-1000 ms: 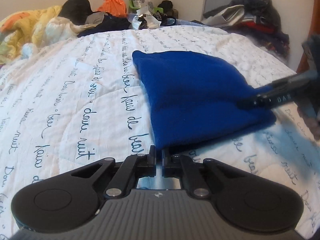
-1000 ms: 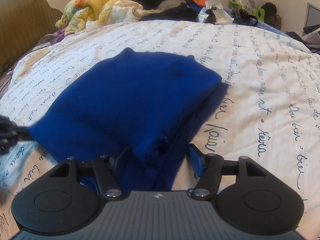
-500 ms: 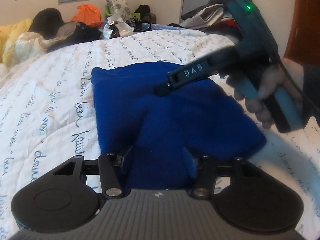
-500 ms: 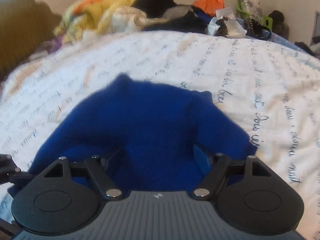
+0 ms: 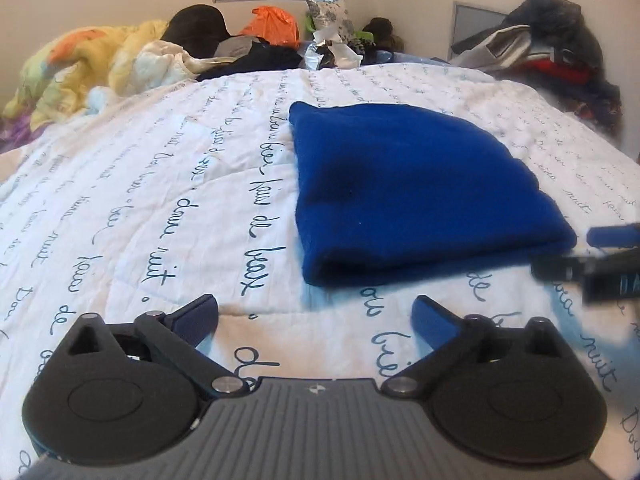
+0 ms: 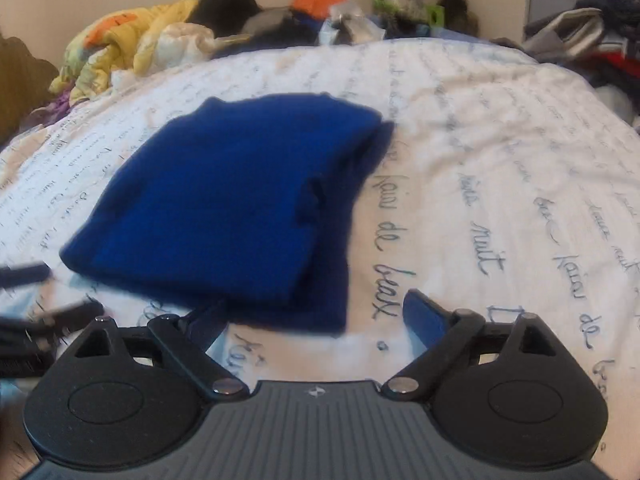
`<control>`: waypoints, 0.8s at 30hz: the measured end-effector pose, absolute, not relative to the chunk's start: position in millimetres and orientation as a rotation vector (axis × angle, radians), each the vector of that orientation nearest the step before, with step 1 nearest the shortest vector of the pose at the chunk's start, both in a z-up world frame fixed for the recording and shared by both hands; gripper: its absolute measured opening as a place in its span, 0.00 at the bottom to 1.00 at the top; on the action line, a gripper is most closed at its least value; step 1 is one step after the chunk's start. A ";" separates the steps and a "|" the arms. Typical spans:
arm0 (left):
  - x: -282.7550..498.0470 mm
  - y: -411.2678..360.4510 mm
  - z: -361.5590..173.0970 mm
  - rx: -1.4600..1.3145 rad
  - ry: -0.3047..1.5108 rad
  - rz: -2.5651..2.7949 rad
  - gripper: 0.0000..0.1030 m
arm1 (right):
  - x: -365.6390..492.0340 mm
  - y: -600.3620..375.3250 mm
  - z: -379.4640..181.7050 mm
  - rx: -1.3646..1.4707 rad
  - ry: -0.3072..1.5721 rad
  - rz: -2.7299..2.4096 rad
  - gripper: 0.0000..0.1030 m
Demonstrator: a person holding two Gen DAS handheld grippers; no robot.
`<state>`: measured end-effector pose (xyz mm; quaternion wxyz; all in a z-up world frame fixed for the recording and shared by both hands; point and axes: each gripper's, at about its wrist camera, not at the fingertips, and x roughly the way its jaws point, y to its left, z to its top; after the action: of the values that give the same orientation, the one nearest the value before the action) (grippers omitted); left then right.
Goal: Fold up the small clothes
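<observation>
A blue fleece garment (image 5: 404, 192) lies folded flat on the white quilt (image 5: 160, 208) with blue script. It also shows in the right wrist view (image 6: 240, 208), with layered edges at its near right. My left gripper (image 5: 314, 314) is open and empty, pulled back just short of the garment's near edge. My right gripper (image 6: 316, 312) is open and empty, its left finger close to the garment's near edge. The right gripper's fingers (image 5: 600, 252) show at the right edge of the left wrist view.
A heap of bedding and clothes (image 5: 100, 64) lies at the far left of the bed, with an orange bag (image 5: 272, 30) and clutter behind. More clothes (image 5: 560, 60) are piled at the far right.
Both grippers have let go of the blue garment, opened wide and drawn back toward me. The garment now lies folded and flat on the quilt.
</observation>
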<state>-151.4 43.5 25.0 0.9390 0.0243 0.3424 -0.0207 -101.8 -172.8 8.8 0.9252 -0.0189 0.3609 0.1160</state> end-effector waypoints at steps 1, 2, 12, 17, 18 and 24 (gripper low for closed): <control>-150.3 43.9 24.4 0.041 0.699 -0.041 1.00 | -105.9 -169.6 6.2 -0.069 0.721 0.226 1.00; -149.3 43.7 24.1 0.041 0.697 -0.040 1.00 | -108.3 -169.0 5.0 -0.055 0.710 0.212 1.00; -146.0 44.7 21.4 0.039 0.692 -0.042 1.00 | -110.3 -163.9 -0.3 -0.026 0.677 0.148 1.00; -145.8 44.9 21.3 0.040 0.692 -0.042 1.00 | -113.4 -162.9 -0.4 -0.023 0.675 0.142 1.00; -145.8 45.0 21.1 0.040 0.692 -0.042 1.00 | -113.2 -162.3 -0.1 -0.020 0.676 0.136 1.00; -145.2 46.2 21.2 0.040 0.692 -0.050 1.00 | -109.4 -154.2 -0.8 0.004 0.677 0.072 1.00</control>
<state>-145.2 46.2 21.2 0.9403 0.0195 0.3389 -0.0246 -109.4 -154.2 -0.8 0.9427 0.0018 0.3318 0.0351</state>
